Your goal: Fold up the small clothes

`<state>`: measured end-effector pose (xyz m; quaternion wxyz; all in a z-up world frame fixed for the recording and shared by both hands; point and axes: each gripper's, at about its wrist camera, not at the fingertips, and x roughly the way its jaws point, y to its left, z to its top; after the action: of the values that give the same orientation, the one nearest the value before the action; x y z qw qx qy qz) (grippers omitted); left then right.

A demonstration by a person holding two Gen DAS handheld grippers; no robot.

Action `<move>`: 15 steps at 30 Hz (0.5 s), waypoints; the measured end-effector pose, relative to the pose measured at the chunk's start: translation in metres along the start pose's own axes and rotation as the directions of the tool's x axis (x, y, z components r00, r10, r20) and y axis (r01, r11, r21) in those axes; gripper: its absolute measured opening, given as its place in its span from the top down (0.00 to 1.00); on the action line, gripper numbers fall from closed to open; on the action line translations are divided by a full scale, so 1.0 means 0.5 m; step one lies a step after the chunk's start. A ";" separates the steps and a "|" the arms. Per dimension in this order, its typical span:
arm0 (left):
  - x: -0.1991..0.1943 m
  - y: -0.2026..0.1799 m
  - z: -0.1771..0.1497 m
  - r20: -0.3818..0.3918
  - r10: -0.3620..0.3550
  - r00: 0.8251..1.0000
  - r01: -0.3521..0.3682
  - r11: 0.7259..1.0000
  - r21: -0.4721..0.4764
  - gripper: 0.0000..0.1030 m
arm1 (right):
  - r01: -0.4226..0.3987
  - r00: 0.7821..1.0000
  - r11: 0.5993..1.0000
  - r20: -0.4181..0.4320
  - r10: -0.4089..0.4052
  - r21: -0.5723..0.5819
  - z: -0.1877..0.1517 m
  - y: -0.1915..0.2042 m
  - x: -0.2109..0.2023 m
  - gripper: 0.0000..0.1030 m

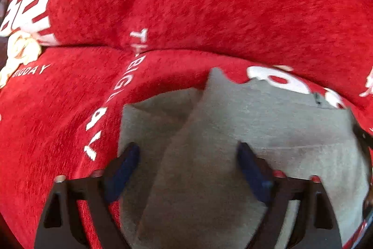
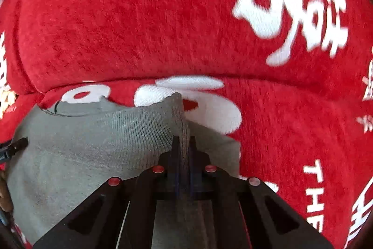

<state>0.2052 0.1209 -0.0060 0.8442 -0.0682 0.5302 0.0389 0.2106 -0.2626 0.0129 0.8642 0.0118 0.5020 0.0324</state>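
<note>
Grey garment (image 2: pixel 77 151) on red blanket (image 2: pixel 139 22); right hand-held gripper (image 2: pixel 183 144) pinching fold, left (image 1: pixel 188 153) spread.

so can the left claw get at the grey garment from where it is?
Probably yes. The left claw is open right above the grey garment, and nothing lies between its fingers and the cloth. The right claw is already shut on a ridge of it, off to the side.

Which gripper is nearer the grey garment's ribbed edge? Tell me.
Right. The right gripper is shut on the ribbed edge of the grey garment. The left gripper is open above the garment's flat part, pads not pressing it.
</note>
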 end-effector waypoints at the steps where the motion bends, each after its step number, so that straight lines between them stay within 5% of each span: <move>1: 0.001 -0.002 0.002 -0.002 0.020 1.000 -0.020 1.000 -0.003 0.02 | 0.021 1.000 0.999 0.000 -0.021 -0.026 -0.003 0.008 0.002 0.94; 5: -0.038 -0.008 -0.010 0.025 0.046 0.999 -0.047 0.999 0.028 0.02 | 0.028 1.000 0.999 0.011 -0.027 -0.026 0.002 0.025 -0.022 0.85; 7: -0.086 -0.014 -0.039 0.061 0.001 0.998 -0.004 0.999 0.052 0.02 | 0.012 0.999 1.000 0.032 -0.012 0.001 0.001 0.015 -0.061 0.80; 9: -0.126 -0.027 -0.071 0.090 -0.036 0.995 0.029 0.996 0.082 0.02 | 0.005 0.997 1.000 0.079 -0.005 -0.008 -0.015 0.024 -0.111 0.66; 11: -0.156 -0.055 -0.110 0.104 -0.082 0.991 0.067 0.988 0.141 0.02 | -0.035 0.991 0.999 0.125 0.037 -0.019 -0.047 0.041 -0.161 0.38; 15: -0.170 -0.113 -0.176 0.115 -0.098 0.989 0.065 0.963 0.261 0.02 | -0.107 0.987 0.987 0.111 0.121 -0.118 -0.131 0.103 -0.198 0.37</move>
<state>0.0979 0.0517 0.0369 0.8787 0.0225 0.4730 -0.0606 0.1027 -0.2188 0.0688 0.8883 -0.0059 0.4462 0.1092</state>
